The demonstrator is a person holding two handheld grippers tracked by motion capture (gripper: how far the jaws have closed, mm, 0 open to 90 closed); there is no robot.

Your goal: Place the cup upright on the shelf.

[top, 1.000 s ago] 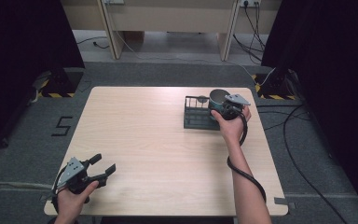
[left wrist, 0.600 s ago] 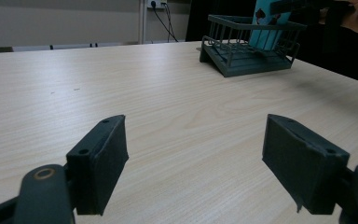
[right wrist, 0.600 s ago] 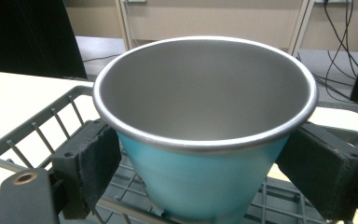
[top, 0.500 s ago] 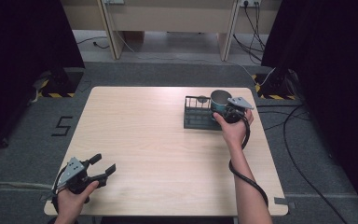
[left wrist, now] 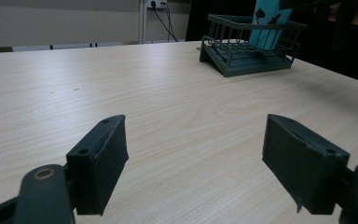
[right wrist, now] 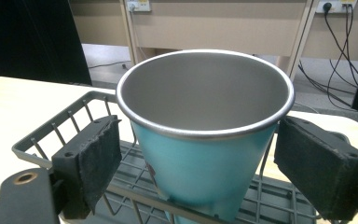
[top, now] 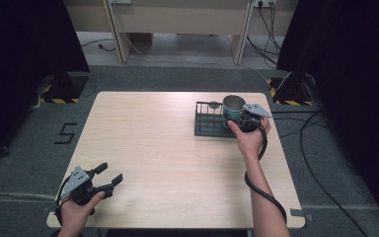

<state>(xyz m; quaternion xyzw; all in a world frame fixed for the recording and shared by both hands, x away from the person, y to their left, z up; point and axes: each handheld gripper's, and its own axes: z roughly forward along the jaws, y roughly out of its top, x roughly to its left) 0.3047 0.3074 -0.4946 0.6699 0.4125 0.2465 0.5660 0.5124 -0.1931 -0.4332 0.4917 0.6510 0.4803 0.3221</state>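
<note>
A: Where's the cup being kept?

B: Upright in the wire rack, between the right gripper's spread pads, seemingly untouched. Jaws should be closed evenly below the rim. Left gripper is parked, spread.

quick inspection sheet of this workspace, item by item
surface: pale wood table, bare apart from the rack
job's things: teal cup with bare metal inside, upright, mouth up, in a dark wire rack at the far right of the table
clutter: nothing seen
grippers: left gripper open, over the near left corner, nothing between its jaws; right gripper has a jaw on each side of the cup, the right jaw at its wall, a narrow gap at the left, so a grip cannot be told
cables: black cable runs along the right forearm; more on the floor at right
surroundings: grey floor with a "5" mark, dark curtains on both sides
</note>
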